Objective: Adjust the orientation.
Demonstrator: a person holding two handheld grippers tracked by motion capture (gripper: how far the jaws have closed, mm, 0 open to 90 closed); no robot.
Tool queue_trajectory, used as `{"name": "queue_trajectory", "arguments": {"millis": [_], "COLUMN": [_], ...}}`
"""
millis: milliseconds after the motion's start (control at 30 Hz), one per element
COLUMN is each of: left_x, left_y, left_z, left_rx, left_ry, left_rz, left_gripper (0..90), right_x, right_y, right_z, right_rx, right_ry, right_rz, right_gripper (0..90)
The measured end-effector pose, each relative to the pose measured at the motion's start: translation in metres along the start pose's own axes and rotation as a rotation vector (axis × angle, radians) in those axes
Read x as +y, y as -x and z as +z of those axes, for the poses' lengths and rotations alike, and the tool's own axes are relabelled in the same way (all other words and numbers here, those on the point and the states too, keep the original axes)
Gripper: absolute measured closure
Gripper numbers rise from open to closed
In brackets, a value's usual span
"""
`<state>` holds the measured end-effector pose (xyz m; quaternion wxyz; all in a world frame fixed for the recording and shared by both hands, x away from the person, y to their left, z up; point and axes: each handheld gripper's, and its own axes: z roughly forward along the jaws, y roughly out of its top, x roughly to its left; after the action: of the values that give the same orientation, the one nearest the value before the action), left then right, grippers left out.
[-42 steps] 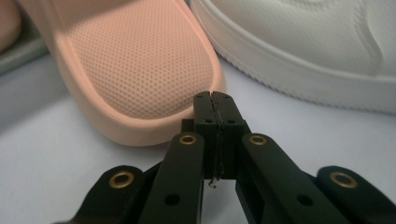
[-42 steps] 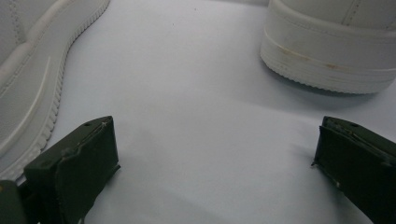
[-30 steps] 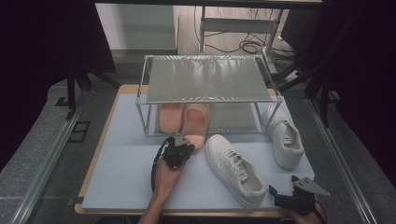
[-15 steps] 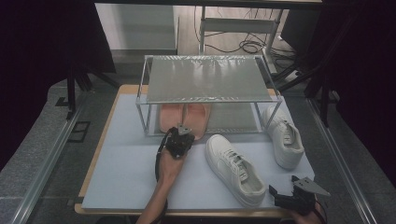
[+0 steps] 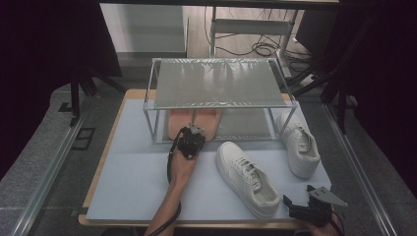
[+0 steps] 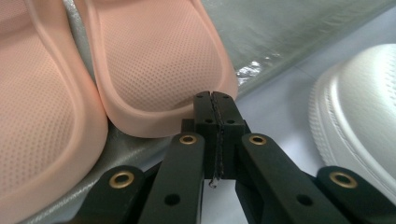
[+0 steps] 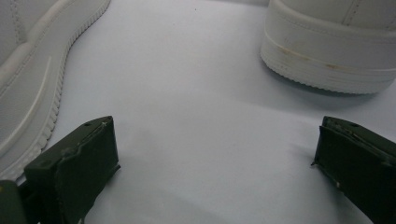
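The right tool (image 5: pixel 297 205) rests at the bench's (image 5: pixel 128 187) near right corner, jaws spread wide with nothing between them. Just ahead and to its left lies a white sneaker (image 5: pixel 248 178); a second white sneaker (image 5: pixel 298 142) sits farther ahead, beside the rack's right leg. No brand or writing can be read on either. The left tool (image 5: pixel 193 136) has its jaws pressed together, empty, with the tips at the heel rim of the right-hand pink slipper (image 6: pixel 159 70). The slipper pair lies on the lower shelf of the metal rack (image 5: pixel 216 83).
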<state>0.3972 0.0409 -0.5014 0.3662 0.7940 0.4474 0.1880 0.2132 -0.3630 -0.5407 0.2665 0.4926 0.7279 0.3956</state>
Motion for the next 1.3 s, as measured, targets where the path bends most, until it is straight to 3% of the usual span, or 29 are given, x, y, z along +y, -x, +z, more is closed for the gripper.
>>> {"name": "queue_trajectory", "arguments": {"millis": [100, 200, 467, 633, 833, 1300], "left_x": [0.000, -0.001, -0.005, -0.011, -0.018, -0.036], "left_y": [0.001, -0.001, 0.002, 0.006, 0.009, 0.010], "left_z": [0.007, 0.009, 0.002, -0.010, -0.026, -0.062], "left_rx": [0.020, 0.012, -0.006, -0.028, -0.055, -0.059], "left_ry": [-0.025, -0.010, 0.007, 0.029, 0.047, 0.047], "left_rz": [0.012, -0.010, -0.018, -0.018, -0.014, 0.016], "left_gripper": [89.3, 89.4, 87.1, 83.6, 73.3, 51.1], "right_x": [0.000, 0.000, 0.000, 0.000, 0.000, 0.000], "right_y": [0.000, 0.000, 0.000, 0.000, 0.000, 0.000], "right_z": [0.000, 0.000, 0.000, 0.000, 0.000, 0.000], "right_rx": [0.000, 0.001, 0.001, 0.001, 0.000, -0.003], "right_ry": [0.000, 0.000, 0.001, 0.000, 0.000, 0.000], "right_rz": [0.000, 0.000, 0.001, 0.002, 0.002, 0.003], "right_gripper": [0.0, 0.0, 0.0, 0.0, 0.0, 0.0]}}
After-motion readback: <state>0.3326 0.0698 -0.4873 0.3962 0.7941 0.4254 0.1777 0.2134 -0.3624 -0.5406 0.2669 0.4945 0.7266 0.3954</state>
